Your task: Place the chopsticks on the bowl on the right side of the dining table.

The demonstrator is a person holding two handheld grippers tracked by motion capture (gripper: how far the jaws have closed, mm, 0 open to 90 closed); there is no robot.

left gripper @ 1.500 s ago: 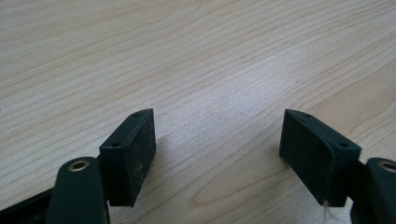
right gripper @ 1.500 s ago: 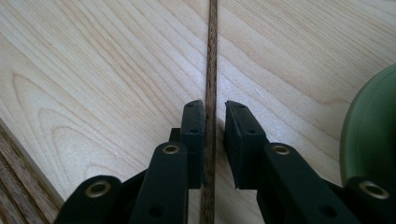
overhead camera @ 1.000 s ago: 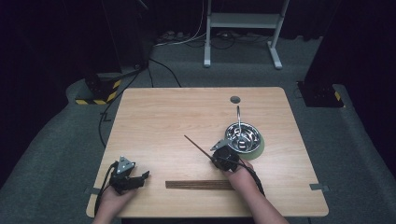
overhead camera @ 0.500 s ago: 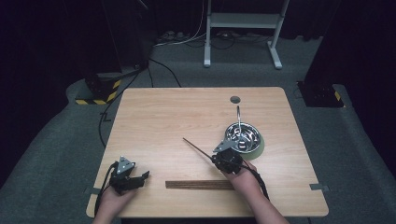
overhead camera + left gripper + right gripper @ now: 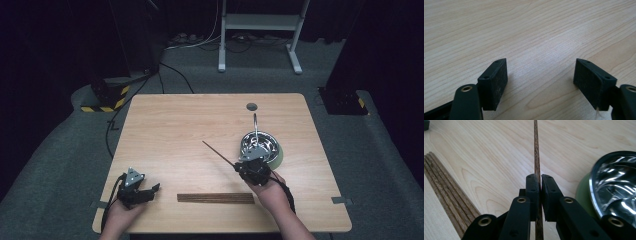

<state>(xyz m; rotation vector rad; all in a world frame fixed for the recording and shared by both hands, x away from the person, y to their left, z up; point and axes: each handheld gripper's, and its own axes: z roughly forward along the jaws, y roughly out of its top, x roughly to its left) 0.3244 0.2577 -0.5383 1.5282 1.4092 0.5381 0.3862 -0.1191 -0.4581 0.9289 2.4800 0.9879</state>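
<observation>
In the right gripper view the right gripper (image 5: pixel 539 182) has its two black jaws pressed flat against a single dark wooden chopstick (image 5: pixel 536 150), which runs straight up the middle of the frame and away over the tabletop; gripping it close to one end leaves most of its length free, probably so the far tip can be steered toward a container. In the high view this gripper (image 5: pixel 239 166) sits right of centre, low in the frame, the chopstick (image 5: pixel 218 153) slanting from it toward the upper left. Just to its upper right stands a shiny metal bowl (image 5: pixel 269 145) on a green base, with a long-handled utensil (image 5: pixel 255 126) leaning out of it toward the top of the frame; this looks like the likely destination. Below centre lies a tidy bundle of chopsticks (image 5: pixel 216 198), parallel to the table's (image 5: pixel 190 125) bottom edge, seemingly the supply. At the lower left the left gripper (image 5: pixel 148 190) rests idle on bare wood, jaws spread wide and holding nothing.
</observation>
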